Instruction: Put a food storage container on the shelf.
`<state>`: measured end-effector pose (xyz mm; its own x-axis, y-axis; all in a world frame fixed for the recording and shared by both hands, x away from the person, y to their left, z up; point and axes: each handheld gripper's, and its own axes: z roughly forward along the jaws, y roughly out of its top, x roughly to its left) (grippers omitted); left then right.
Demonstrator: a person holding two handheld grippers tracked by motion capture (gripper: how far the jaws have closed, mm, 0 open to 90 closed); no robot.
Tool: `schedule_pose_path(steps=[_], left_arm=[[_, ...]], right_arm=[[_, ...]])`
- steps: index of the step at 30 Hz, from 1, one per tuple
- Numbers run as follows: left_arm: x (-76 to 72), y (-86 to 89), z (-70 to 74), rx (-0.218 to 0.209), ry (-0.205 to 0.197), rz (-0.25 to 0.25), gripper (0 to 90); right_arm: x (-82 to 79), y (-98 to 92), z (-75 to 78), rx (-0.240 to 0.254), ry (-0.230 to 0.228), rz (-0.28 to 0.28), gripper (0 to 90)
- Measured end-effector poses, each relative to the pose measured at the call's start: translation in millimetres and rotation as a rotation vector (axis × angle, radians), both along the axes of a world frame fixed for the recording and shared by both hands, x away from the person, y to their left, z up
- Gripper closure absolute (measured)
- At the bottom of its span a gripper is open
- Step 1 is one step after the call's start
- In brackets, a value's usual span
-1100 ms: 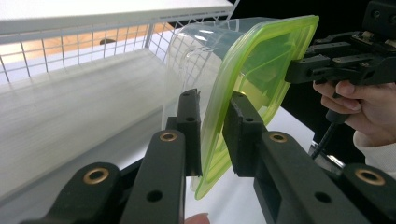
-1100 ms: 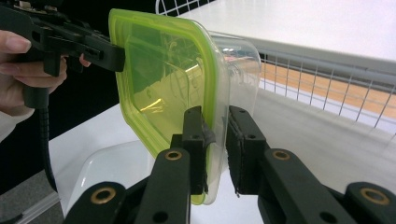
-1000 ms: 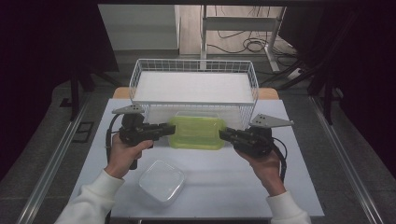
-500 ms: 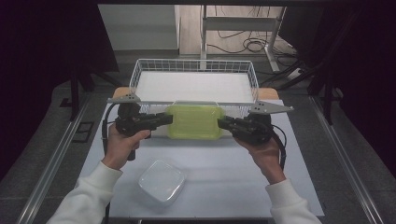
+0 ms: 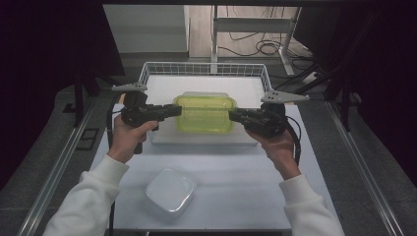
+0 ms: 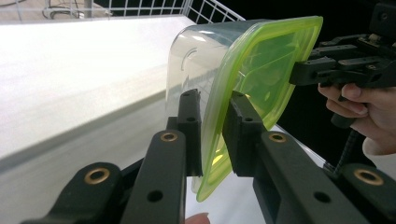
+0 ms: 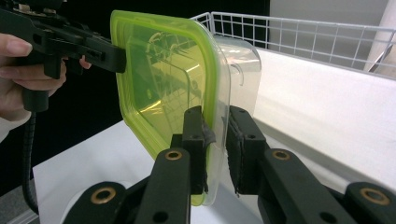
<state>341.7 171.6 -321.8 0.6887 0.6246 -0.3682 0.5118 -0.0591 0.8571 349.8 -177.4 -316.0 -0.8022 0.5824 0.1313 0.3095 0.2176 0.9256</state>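
While I hold the box (image 5: 204, 113) by its two short ends, it hangs level between my tongs, over the near rim of the basket (image 5: 204, 69). Left gripper (image 5: 173, 109) is clamped on the green lid's edge at that end; right gripper (image 5: 233, 115) is clamped on the opposite edge. Beyond the box the basket floor lies open. Behind the tongs, a clear lid (image 5: 170, 189) rests on the table (image 5: 246, 187), well apart.

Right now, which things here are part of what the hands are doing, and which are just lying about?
In the job:
green-lidded container, held by its lid rim at both ends
left gripper
right gripper
wire basket, just behind it

Lying about:
clear lid, near the table's front edge
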Motion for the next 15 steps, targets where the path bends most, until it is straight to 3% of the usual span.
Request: schedule_pose_path(steps=[7,15], left_arm=[[22.3,0.9,13.2,-0.005,0.011,0.004,78.7],[46.2,2.5,18.0,-0.026,0.033,0.014,78.8]], right_arm=[[19.5,0.8,15.1,0.011,0.007,-0.004,78.3],[43.1,2.5,25.9,0.010,0.039,-0.015,78.6]])
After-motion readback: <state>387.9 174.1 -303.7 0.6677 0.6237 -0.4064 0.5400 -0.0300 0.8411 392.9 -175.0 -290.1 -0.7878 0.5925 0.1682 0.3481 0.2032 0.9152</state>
